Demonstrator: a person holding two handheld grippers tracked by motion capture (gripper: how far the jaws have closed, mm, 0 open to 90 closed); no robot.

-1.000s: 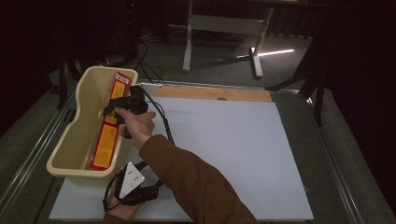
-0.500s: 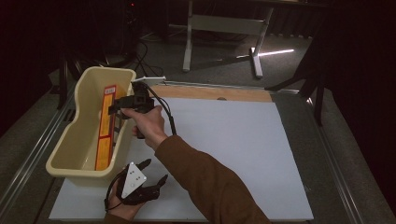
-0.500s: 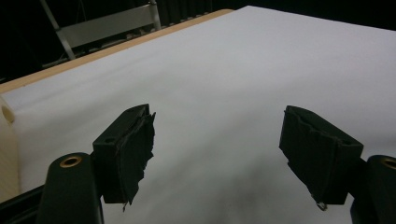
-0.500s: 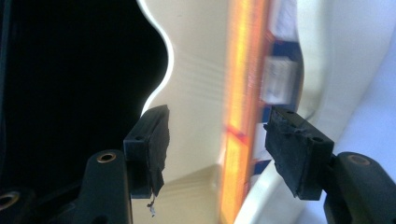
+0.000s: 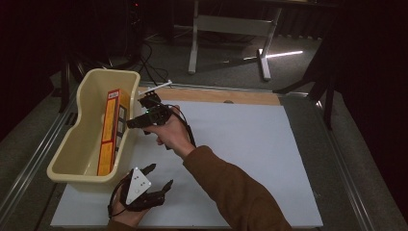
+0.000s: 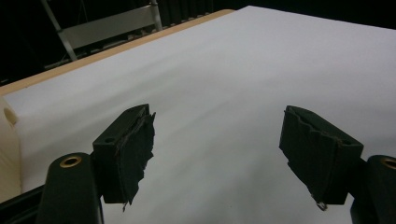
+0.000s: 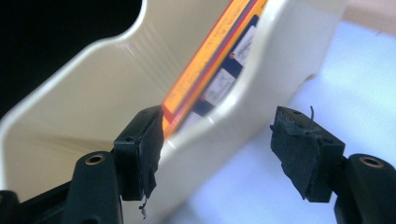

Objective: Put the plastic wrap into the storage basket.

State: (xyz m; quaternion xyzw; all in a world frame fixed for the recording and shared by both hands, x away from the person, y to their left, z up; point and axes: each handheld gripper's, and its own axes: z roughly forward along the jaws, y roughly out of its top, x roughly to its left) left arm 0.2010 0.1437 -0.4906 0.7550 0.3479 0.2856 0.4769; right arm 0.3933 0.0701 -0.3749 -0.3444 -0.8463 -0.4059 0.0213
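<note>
A cream plastic tub (image 5: 82, 180) stands on the left of the white sheet (image 5: 250, 144). An orange and yellow box (image 5: 108, 132) stands on edge inside it, leaning against the right wall. My right gripper (image 5: 139, 111) hovers just outside the tub's right rim, pointing at it. Its jaws have just been opening and hold nothing. In the right gripper view the right gripper (image 7: 217, 140) faces the tub wall (image 7: 84, 107) and the box (image 7: 219, 42). My left gripper (image 5: 159, 175) rests low on the sheet by the tub's near corner. In its own view the left gripper (image 6: 219, 140) is open and empty.
A wooden strip (image 5: 221, 96) runs along the far edge of the sheet. A metal stand (image 5: 231, 26) is on the floor beyond the table. Grey rails border the table on both sides. A cable trails from the right gripper across the sheet.
The box has settled from a tilted lean to flatter against the tub's right wall. My right gripper has drawn back from over the tub toward the sheet. The left gripper has stayed put.
</note>
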